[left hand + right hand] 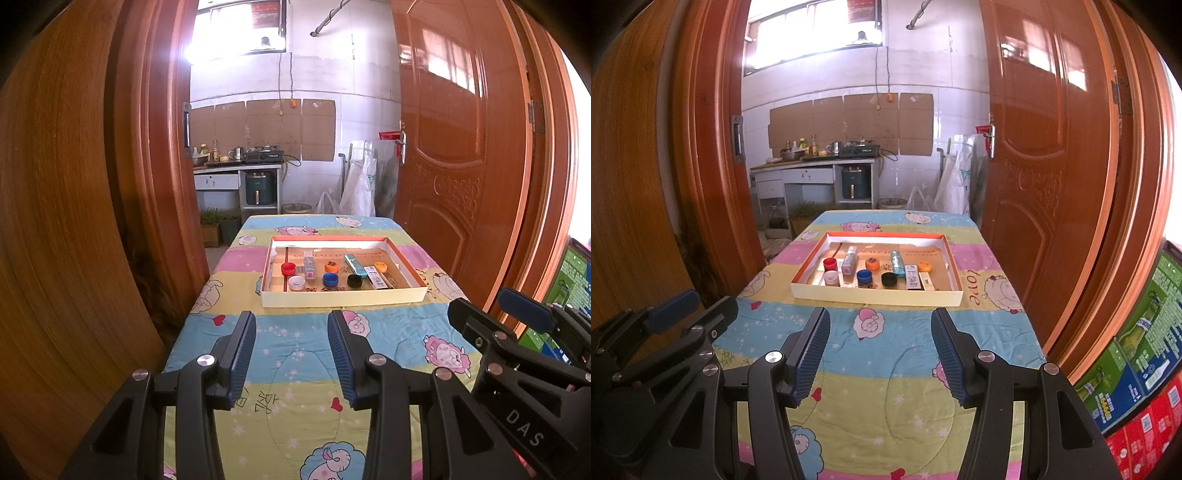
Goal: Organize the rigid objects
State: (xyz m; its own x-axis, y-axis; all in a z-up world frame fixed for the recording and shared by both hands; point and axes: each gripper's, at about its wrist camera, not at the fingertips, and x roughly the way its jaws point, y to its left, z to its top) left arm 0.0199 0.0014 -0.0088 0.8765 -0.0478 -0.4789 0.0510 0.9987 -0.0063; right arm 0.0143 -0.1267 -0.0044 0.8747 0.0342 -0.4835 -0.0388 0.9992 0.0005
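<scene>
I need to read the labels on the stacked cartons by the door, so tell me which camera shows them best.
Right wrist view: the green and red cartons fill its lower right corner, print visible but small. The left wrist view shows only a green sliver behind the right hand-held gripper.

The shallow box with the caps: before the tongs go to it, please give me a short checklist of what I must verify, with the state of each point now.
1. Left tongs empty and open: ok, nothing sits between the blue pads.
2. Right tongs empty and open: ok.
3. Path to the shallow box free: ok, only the printed cloth lies between.
4. Items inside the box, not spilled: ok; red cap, white cap, blue cap, black cap and two orange caps all rest on its floor.
5. Caps apart enough to grip one alone: cannot tell; the white cap is close to the clear case.
6. The two tongs clear of each other: ok, side by side, apart.
</scene>
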